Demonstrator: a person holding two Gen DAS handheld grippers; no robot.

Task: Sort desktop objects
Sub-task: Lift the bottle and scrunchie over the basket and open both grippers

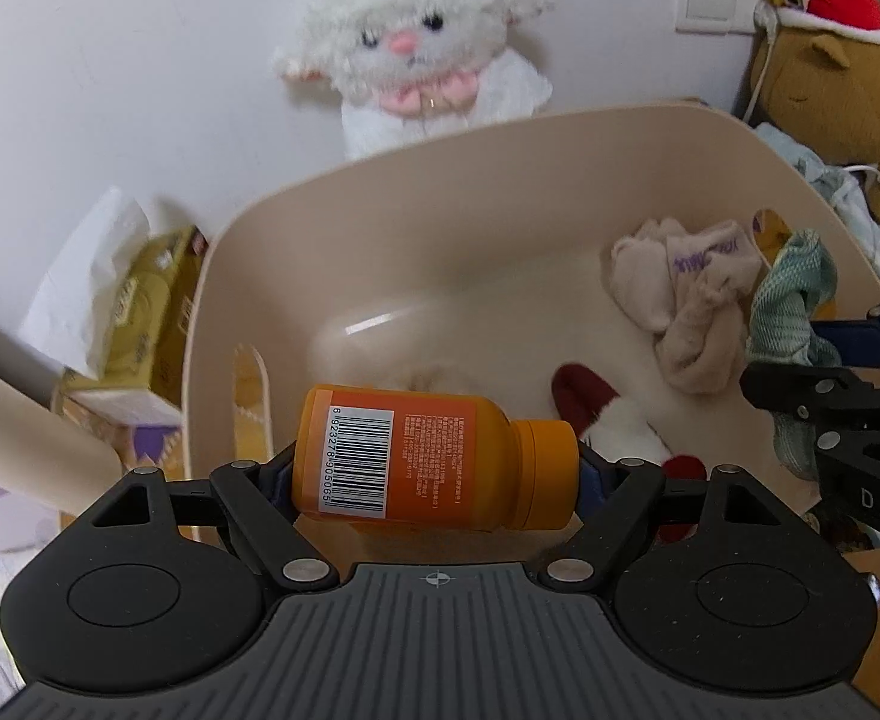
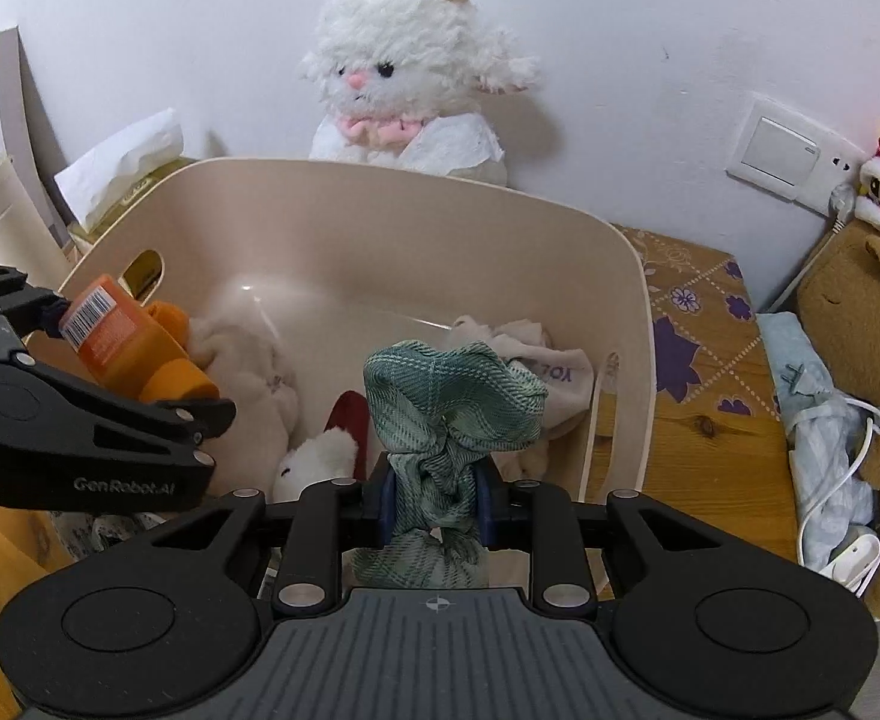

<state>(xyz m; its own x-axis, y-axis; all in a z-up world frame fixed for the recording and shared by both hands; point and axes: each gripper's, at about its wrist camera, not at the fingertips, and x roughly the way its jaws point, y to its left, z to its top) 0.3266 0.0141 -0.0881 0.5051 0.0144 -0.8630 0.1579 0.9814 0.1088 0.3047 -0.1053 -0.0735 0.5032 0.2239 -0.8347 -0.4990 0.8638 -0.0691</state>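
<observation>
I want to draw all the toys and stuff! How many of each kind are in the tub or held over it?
Bottles: 1, the orange bottle in the left tongs
Green cloths: 1, the green cloth in the right tongs
Beige socks: 1 bundle in the tub
Red-and-white plush: 1
Total: 4

I'm seeing open floor lying at the beige bin's [image 2: 632, 276] left-centre. Socks [image 2: 536, 372] and a red-white plush [image 2: 326, 450] are crowding its right.
</observation>
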